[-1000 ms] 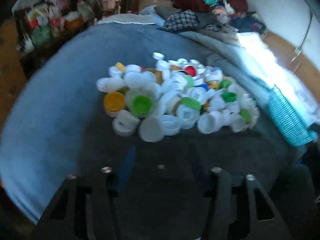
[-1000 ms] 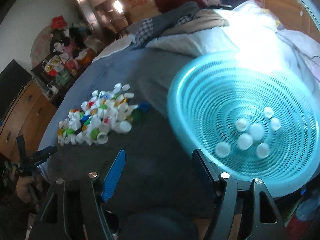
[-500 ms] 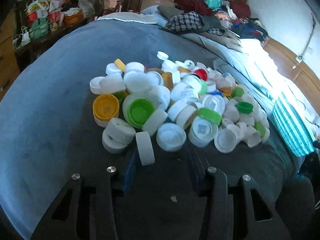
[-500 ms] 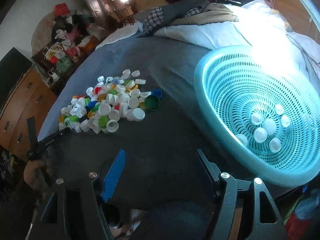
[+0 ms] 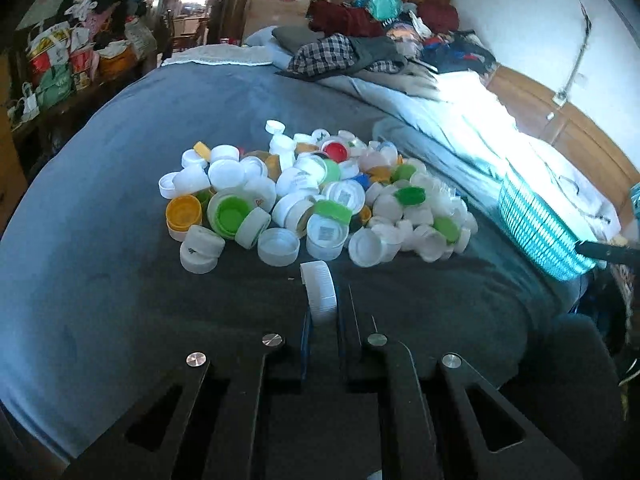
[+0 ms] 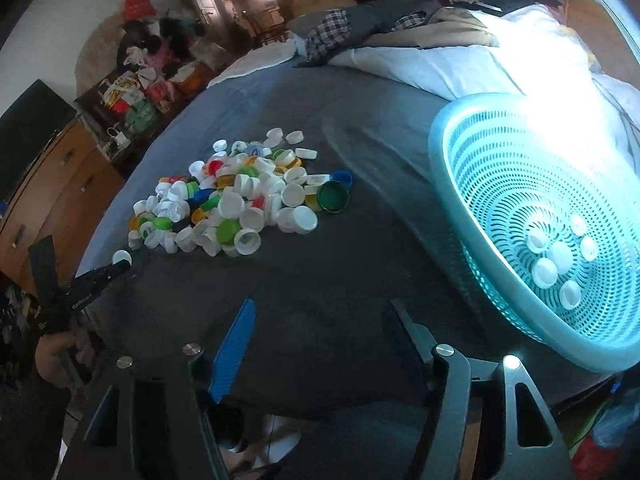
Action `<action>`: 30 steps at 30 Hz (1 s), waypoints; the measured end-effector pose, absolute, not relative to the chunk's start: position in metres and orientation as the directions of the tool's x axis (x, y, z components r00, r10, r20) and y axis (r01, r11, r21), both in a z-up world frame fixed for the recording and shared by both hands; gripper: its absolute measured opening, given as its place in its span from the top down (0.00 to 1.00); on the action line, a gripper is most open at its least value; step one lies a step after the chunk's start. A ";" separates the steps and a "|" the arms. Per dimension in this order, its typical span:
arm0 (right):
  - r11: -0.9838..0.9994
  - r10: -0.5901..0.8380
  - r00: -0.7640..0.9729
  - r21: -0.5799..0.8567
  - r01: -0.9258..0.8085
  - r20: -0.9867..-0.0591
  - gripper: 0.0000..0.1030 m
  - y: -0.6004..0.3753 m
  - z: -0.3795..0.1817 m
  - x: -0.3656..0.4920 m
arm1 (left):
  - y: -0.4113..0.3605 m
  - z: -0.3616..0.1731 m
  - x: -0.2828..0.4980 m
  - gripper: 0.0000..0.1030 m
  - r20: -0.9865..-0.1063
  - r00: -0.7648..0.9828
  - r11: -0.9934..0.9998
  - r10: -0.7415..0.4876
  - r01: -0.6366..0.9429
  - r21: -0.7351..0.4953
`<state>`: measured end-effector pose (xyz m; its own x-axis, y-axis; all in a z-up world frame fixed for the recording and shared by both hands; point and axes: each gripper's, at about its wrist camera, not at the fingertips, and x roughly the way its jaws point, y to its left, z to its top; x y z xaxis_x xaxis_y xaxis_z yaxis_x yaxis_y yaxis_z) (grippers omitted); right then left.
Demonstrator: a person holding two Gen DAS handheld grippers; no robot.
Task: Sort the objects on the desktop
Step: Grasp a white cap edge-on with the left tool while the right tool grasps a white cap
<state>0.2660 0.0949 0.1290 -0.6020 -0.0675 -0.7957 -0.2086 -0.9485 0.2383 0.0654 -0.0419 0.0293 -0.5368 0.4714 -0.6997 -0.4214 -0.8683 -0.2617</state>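
Your left tongs (image 5: pixel 322 312) have just closed on a white ribbed cap (image 5: pixel 319 298), held on edge just short of the heap of caps (image 5: pixel 312 200) on the grey-blue bed (image 5: pixel 100 208). Your right tongs (image 6: pixel 320 344) have been narrowing yet stand apart, gripping nothing. The teal basket (image 6: pixel 452 176) sits to their right with several white caps (image 6: pixel 560 256) inside

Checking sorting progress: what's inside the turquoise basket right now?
The turquoise basket holds about six white caps, all loose on its perforated bottom. No coloured caps show. Its near wall hides a strip of the floor, and glare washes out the far side.
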 end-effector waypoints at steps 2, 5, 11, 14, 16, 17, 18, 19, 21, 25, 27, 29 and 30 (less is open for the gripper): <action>-0.955 -0.068 -0.600 0.227 -0.193 -0.797 0.36 0.094 0.123 0.254 | -0.040 0.031 0.067 0.92 -0.694 -0.534 -0.865 0.484 -0.411 -0.287; -0.957 -0.106 -0.567 0.239 -0.166 -0.817 0.46 0.095 0.101 0.220 | -0.031 0.032 0.070 0.92 -0.692 -0.524 -0.859 0.496 -0.415 -0.301; -0.918 -0.222 -0.528 0.359 -0.172 -0.820 0.48 0.105 0.062 0.162 | -0.019 0.034 0.071 0.92 -0.687 -0.504 -0.841 0.523 -0.433 -0.323; -0.891 -0.243 -0.529 0.404 -0.210 -0.813 0.48 0.112 0.049 0.143 | -0.016 0.036 0.070 0.92 -0.686 -0.505 -0.842 0.524 -0.432 -0.325; -0.880 -0.236 -0.537 0.413 -0.237 -0.810 0.48 0.116 0.043 0.134 | -0.013 0.037 0.069 0.92 -0.685 -0.501 -0.837 0.530 -0.438 -0.328; -0.875 -0.243 -0.537 0.421 -0.239 -0.808 0.48 0.116 0.041 0.132 | -0.012 0.038 0.068 0.92 -0.684 -0.499 -0.835 0.532 -0.442 -0.327; -0.875 -0.245 -0.534 0.422 -0.238 -0.809 0.48 0.115 0.039 0.128 | -0.009 0.038 0.068 0.92 -0.686 -0.495 -0.833 0.534 -0.447 -0.326; -0.879 -0.242 -0.529 0.414 -0.235 -0.813 0.48 0.113 0.037 0.125 | -0.008 0.038 0.067 0.92 -0.687 -0.493 -0.833 0.534 -0.448 -0.325; -0.888 -0.231 -0.513 0.394 -0.236 -0.827 0.48 0.110 0.030 0.120 | -0.004 0.039 0.066 0.92 -0.688 -0.489 -0.831 0.536 -0.453 -0.324; -0.897 -0.193 -0.526 0.366 -0.247 -0.828 0.66 0.108 0.029 0.128 | 0.003 0.046 0.069 0.92 -0.685 -0.501 -0.833 0.529 -0.460 -0.307; -0.907 -0.163 -0.558 0.346 -0.239 -0.814 0.66 0.107 0.042 0.137 | 0.006 0.051 0.071 0.92 -0.687 -0.512 -0.839 0.516 -0.464 -0.284; -0.923 -0.123 -0.599 0.313 -0.224 -0.791 0.66 0.103 0.064 0.152 | 0.010 0.057 0.072 0.92 -0.688 -0.524 -0.846 0.502 -0.463 -0.264; -0.929 -0.112 -0.619 0.302 -0.212 -0.778 0.66 0.100 0.075 0.159 | 0.011 0.059 0.072 0.92 -0.688 -0.526 -0.847 0.500 -0.463 -0.262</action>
